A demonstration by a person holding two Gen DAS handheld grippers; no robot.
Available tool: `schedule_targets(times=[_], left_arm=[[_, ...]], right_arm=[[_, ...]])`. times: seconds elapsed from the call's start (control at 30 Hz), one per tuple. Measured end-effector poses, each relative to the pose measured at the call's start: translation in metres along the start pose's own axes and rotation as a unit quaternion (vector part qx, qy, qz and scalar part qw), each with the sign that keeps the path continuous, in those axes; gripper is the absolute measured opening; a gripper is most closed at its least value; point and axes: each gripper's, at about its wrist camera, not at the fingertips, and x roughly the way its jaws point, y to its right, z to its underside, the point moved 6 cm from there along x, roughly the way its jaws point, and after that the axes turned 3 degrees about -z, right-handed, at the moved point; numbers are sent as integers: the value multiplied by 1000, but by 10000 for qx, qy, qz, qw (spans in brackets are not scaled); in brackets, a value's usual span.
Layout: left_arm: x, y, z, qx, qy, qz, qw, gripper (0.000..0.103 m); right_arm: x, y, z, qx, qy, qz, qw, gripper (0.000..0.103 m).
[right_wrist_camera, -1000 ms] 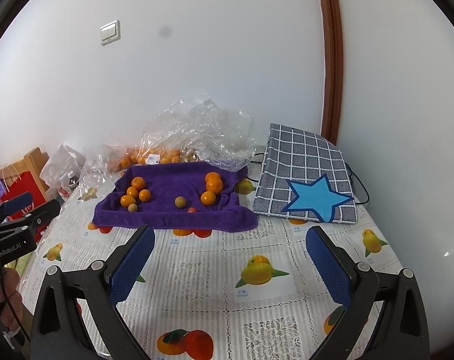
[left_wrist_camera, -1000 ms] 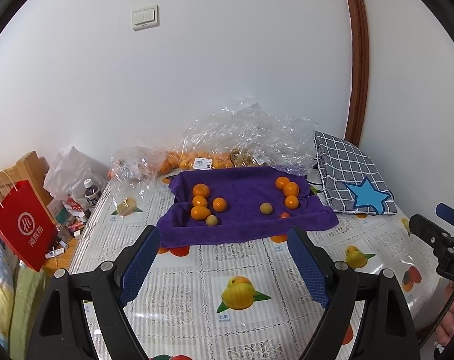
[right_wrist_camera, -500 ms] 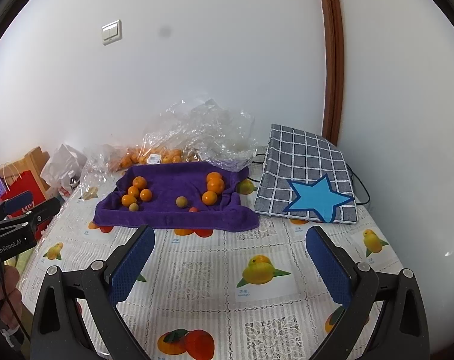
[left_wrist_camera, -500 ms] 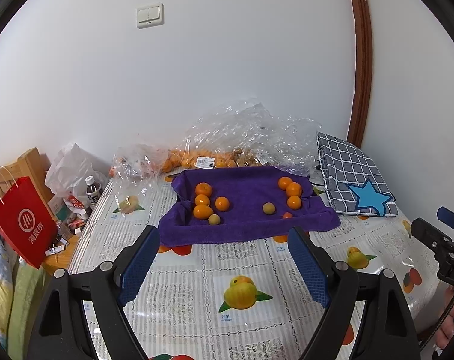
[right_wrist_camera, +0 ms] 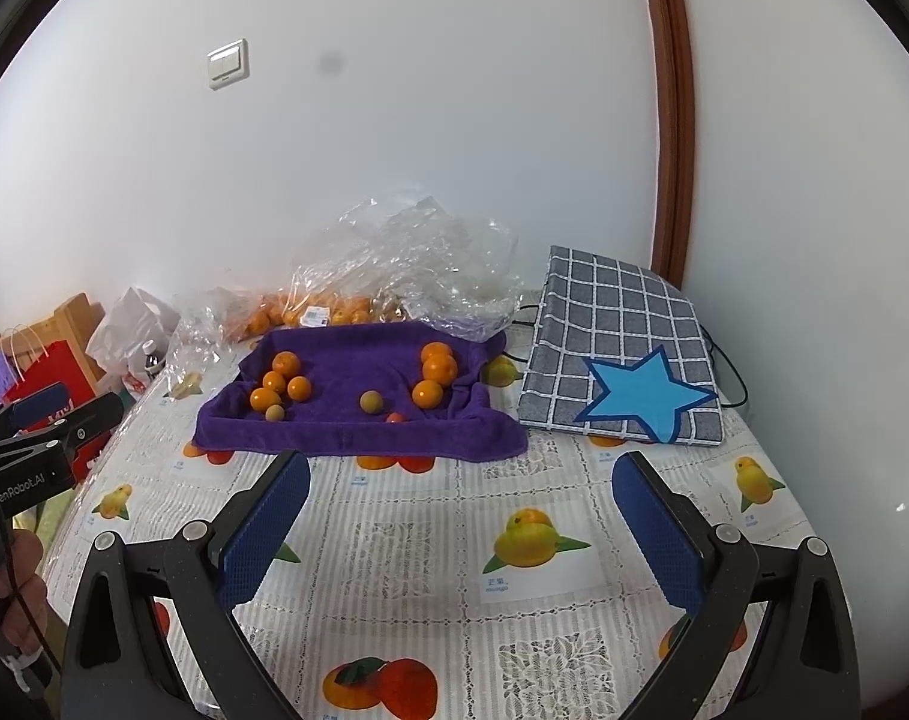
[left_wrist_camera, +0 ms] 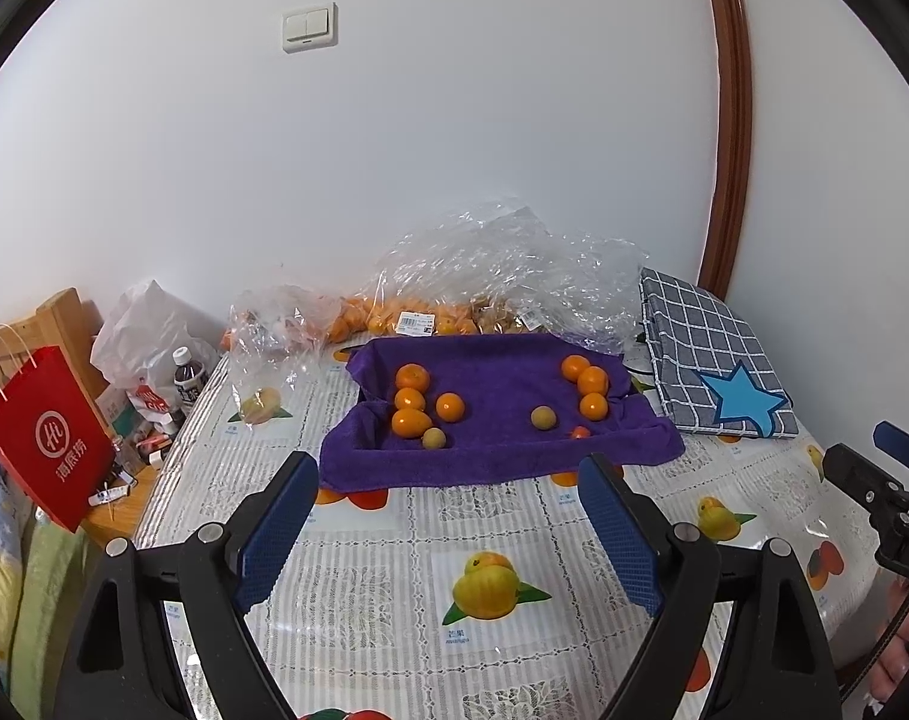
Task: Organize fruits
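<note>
Both grippers, left gripper (left_wrist_camera: 448,516) and right gripper (right_wrist_camera: 460,516), spread wide and empty at lower frame, held back from fruits (left_wrist_camera: 421,405) on purple towel (left_wrist_camera: 490,468) at centre, likely surveying

Count, both views agree.

Purple towel (left_wrist_camera: 490,414): 1.
- orange fruits (left_wrist_camera: 412,376) on the towel: 7, as 4 at left and 3 at right.
- dull green-brown round fruits (left_wrist_camera: 434,438): 2.
- small red fruit (left_wrist_camera: 580,432): 1, near the front fold.

Clear plastic bags (left_wrist_camera: 502,276) behind the towel: at least 2; fruit inside too heaped to count.

Checked cushion (left_wrist_camera: 703,354) with star: 1.
Red paper bag (left_wrist_camera: 46,438): 1.
Bottle (left_wrist_camera: 189,378): 1.
Wall switch (left_wrist_camera: 309,28): 1.
</note>
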Motion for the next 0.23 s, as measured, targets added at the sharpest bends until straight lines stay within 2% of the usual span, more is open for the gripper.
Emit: schedule_targets(times=[0.23], left_arm=[[13,-4,3,-76,-65,33,9999,90]], right_arm=[[10,-8,4,-75,-85,-56,9999,100]])
